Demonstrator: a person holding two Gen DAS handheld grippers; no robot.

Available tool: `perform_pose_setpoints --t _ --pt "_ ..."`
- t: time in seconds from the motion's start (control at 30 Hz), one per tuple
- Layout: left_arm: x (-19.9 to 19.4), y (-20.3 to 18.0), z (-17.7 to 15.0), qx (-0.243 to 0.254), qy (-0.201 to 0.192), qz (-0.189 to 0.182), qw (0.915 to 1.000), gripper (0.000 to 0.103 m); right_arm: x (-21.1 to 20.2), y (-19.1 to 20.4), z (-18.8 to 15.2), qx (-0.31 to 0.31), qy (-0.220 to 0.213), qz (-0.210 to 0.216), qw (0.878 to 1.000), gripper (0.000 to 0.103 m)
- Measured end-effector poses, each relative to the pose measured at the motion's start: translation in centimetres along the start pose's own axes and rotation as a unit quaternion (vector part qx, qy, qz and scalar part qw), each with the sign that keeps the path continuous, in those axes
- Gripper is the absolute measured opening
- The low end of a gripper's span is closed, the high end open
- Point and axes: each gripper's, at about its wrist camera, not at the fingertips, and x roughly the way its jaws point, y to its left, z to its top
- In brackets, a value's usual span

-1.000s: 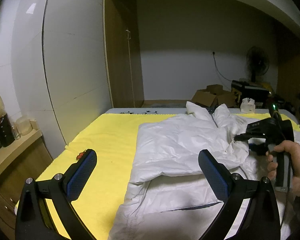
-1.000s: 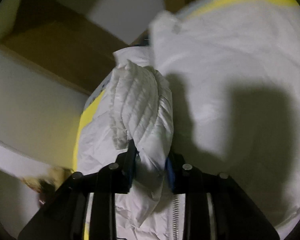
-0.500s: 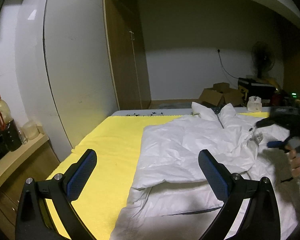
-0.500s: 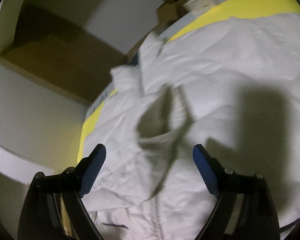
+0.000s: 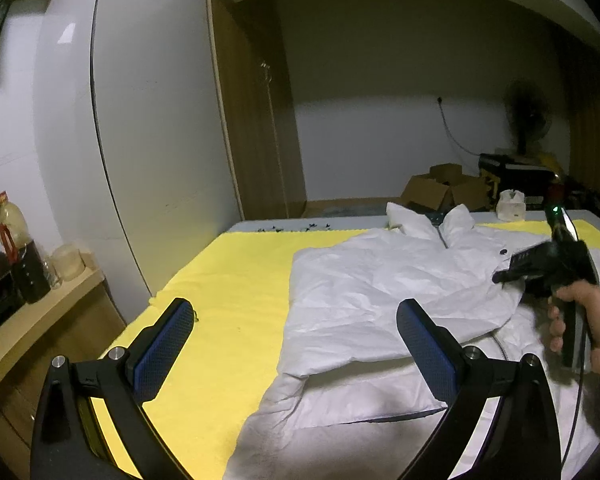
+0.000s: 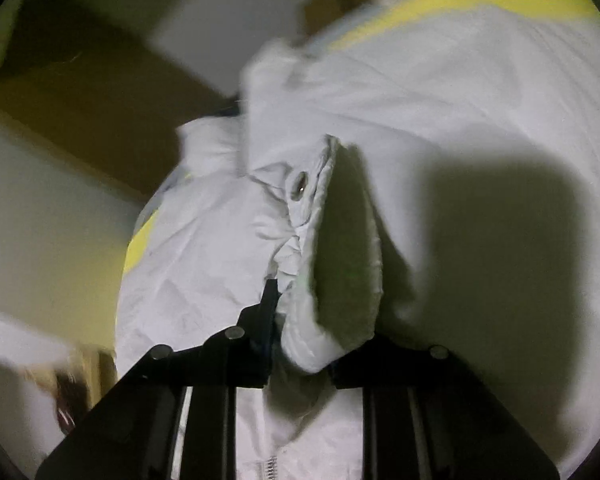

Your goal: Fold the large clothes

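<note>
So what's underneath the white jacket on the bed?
A yellow blanket lies under the white jacket, showing at its left and beyond the collar. Whatever sits beneath the jacket's middle is covered.

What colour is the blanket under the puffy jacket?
Yellow. The blanket under the white jacket shows best in the left wrist view.

A dark-liquid plastic bottle with a red handle (image 5: pixel 18 256) stands on the wooden side shelf (image 5: pixel 40 312), while brown cardboard boxes (image 5: pixel 444 190) and a standing fan (image 5: pixel 526 114) sit beyond the bed.
</note>
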Motion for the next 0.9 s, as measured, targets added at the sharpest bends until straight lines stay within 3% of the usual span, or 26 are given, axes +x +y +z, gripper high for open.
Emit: perform_pose_setpoints --t 0.03,0.13,0.2,0.23,0.27,0.37,0.43,0.5,0.53,0.67,0.77,0.9 --pt "0.1 -0.2 0.1 -0.002 0.004 0.003 1.0000 0.102 0.7 0.6 0.2 -0.036 0.014 -0.022 0.999 0.024" --pt "0.0 -0.5 0.4 -0.004 0.006 0.000 1.0000 0.102 0.7 0.3 0.6 -0.029 0.045 -0.018 0.998 0.030" --pt "-0.2 -0.7 0.8 -0.004 0.004 -0.012 0.9999 0.102 -1.8 -0.2 0.2 -0.021 0.048 -0.026 0.998 0.054" --pt "-0.2 -0.8 1.1 -0.003 0.003 -0.018 0.9998 0.102 -3.5 -0.3 0.1 -0.025 0.038 -0.027 0.999 0.059" --pt "-0.4 -1.1 1.4 -0.002 0.003 -0.026 0.9997 0.102 -5.6 -0.3 -0.1 -0.033 0.015 -0.019 0.999 0.066" --pt "-0.5 -2.9 3.3 -0.020 0.021 -0.081 0.9963 0.102 -14.2 -1.0 -1.9 -0.061 -0.081 -0.012 0.995 0.070" --pt "-0.6 -4.5 4.7 -0.024 0.040 -0.118 0.9919 0.102 -21.3 -1.4 -4.1 -0.103 -0.206 -0.037 0.972 0.099" --pt "-0.8 -7.2 6.4 -0.016 0.059 -0.153 0.9863 0.102 -27.2 -3.2 -6.5 -0.104 -0.321 -0.102 0.936 0.103" --pt "-0.9 -8.8 7.3 -0.014 0.070 -0.177 0.9815 0.102 -29.2 -4.9 -6.8 -0.090 -0.335 -0.113 0.931 0.103" --pt "0.4 -16.1 9.6 -0.027 0.132 -0.248 0.9594 0.102 -31.4 -12.3 -4.7 -0.020 -0.270 -0.116 0.956 0.103" --pt "2.3 -22.9 9.7 -0.012 0.149 -0.234 0.9607 0.102 -32.0 -17.4 -3.6 0.048 -0.251 -0.101 0.962 0.103" --pt "5.6 -31.5 8.0 0.018 0.156 -0.229 0.9607 0.101 -33.9 -22.8 -3.9 0.089 -0.224 -0.095 0.966 0.103"
